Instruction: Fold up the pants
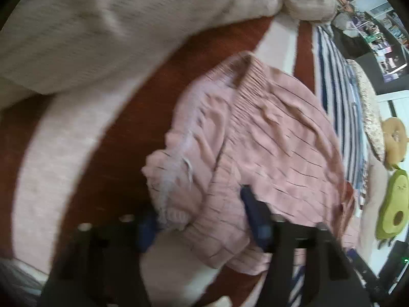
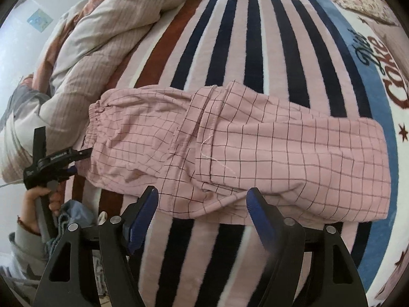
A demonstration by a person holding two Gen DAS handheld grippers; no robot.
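Pink checked pants [image 2: 255, 148] lie folded lengthwise across a striped blanket [image 2: 230, 38], waistband to the left, legs doubled back on the right. In the right wrist view my left gripper [image 2: 79, 161], held by a hand [image 2: 38, 194], meets the waistband's near corner. The left wrist view is blurred: bunched waistband cloth [image 1: 204, 199] fills the gap between the blue pads of the left gripper [image 1: 199, 217], which is shut on it. My right gripper [image 2: 203, 199] hovers open over the pants' near edge, its pads clear of the cloth.
A rumpled beige quilt [image 2: 102, 38] is heaped at the blanket's far left. A floral pillow [image 1: 370, 117] and an avocado plush toy [image 1: 391, 204] lie at the right in the left wrist view. Blue-grey clothing [image 2: 74, 215] sits by the hand.
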